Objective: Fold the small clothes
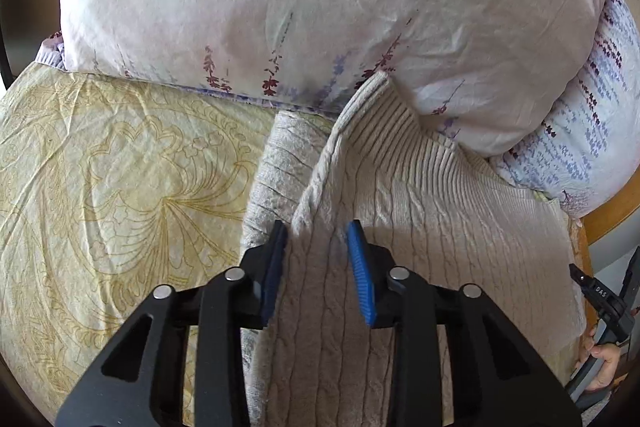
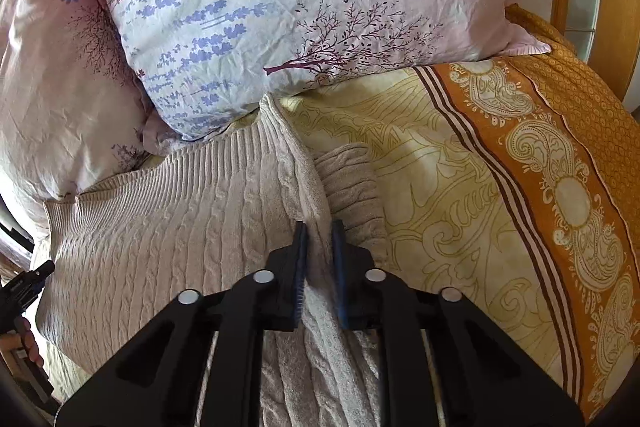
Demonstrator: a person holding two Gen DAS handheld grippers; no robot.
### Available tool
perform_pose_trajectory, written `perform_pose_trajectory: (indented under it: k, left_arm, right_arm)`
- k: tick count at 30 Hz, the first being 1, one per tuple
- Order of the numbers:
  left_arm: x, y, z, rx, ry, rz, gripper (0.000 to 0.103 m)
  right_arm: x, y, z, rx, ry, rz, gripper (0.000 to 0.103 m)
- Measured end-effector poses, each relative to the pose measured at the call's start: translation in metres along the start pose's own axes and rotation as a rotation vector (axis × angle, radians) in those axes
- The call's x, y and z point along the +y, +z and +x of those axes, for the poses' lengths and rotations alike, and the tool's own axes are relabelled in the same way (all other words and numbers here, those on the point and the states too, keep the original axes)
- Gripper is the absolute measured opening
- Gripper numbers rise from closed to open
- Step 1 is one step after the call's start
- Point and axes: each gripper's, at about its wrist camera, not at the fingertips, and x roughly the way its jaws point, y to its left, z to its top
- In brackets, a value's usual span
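Beige cable-knit sweater (image 1: 440, 227) lies on the bed, over the yellow patterned sheet (image 1: 120, 167), its ribbed hem up against the floral pillows (image 1: 280, 7) at the far end. Left tongs (image 1: 320, 267) sit on a raised fold along the sweater's left edge; pads look closed in on the knit, w/ a thick ridge of fabric bunched between them, so gripping the sweater as far as I can tell. Right tongs (image 2: 320, 267) are clamped nearly shut on the fold at the opposite edge, thin ridge of knit pinched btwn the blue pads. Key relation: sweater's long axis runs away from both tongs toward the pillows, body spread between the two grips, so each hand holds its own side edge & neither is nearer the middle. Judging by that, next move prob lifts or swings both edges together, along or across that axis. A sleeve or folded flap (image 2: 348, 179) lies just beside the right tongs, on the sheet side. Hidden: near end of the sweater is cut off under the tongs' black frames in both views, so neckline & other sleeve can't be made out; hem corner is tucked under a pillow. Orange paisley border (image 2: 560, 187) runs along the bed's right side
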Motion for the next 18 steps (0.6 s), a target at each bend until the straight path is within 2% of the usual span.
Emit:
perform_pose_trajectory:
  k: [1,2,4,7,12,14,15,16,17,18]
  left_arm:
    - [0.0,0.0,0.0,-0.003,0.006,0.006,0.018]
    - [0.001,0.0,-0.001,0.029,0.007,-0.004,0.015]
    - [0.005,0.0,-0.001,0.037,-0.009,-0.014,0.01]
    - [0.009,0.001,-0.006,0.041,-0.013,-0.006,0.007]
    - [0.006,0.0,-0.016,0.023,0.034,0.067,0.007]
    - [0.005,-0.001,-0.015,0.022,0.041,0.063,0.009]
    - [0.005,-0.001,-0.016,0.023,0.036,0.052,0.011]
    - [0.006,-0.002,-0.02,0.023,0.023,0.041,0.018]
    - [0.004,-0.004,-0.023,0.022,-0.001,0.034,0.025]
    - [0.005,-0.007,-0.031,0.015,-0.033,0.028,0.039]
  right_arm:
    - [0.0,-0.001,-0.002,0.0,-0.003,0.0,0.01]
    - [0.0,-0.003,-0.004,-0.001,-0.006,0.002,0.01]
    - [0.0,-0.007,-0.009,-0.002,-0.017,0.001,0.01]
    - [-0.004,-0.014,-0.015,-0.002,-0.023,0.015,0.01]
    - [-0.003,-0.019,-0.021,-0.032,-0.026,0.005,0.01]
    - [-0.002,-0.018,-0.025,-0.032,-0.002,0.015,0.01]
    - [-0.004,-0.019,-0.03,-0.034,0.026,0.033,0.015]
    - [-0.007,-0.02,-0.036,-0.037,0.052,0.045,0.019]
    - [-0.011,-0.022,-0.042,-0.04,0.067,0.053,0.035]
    - [-0.015,-0.024,-0.048,-0.048,0.067,0.057,0.044]
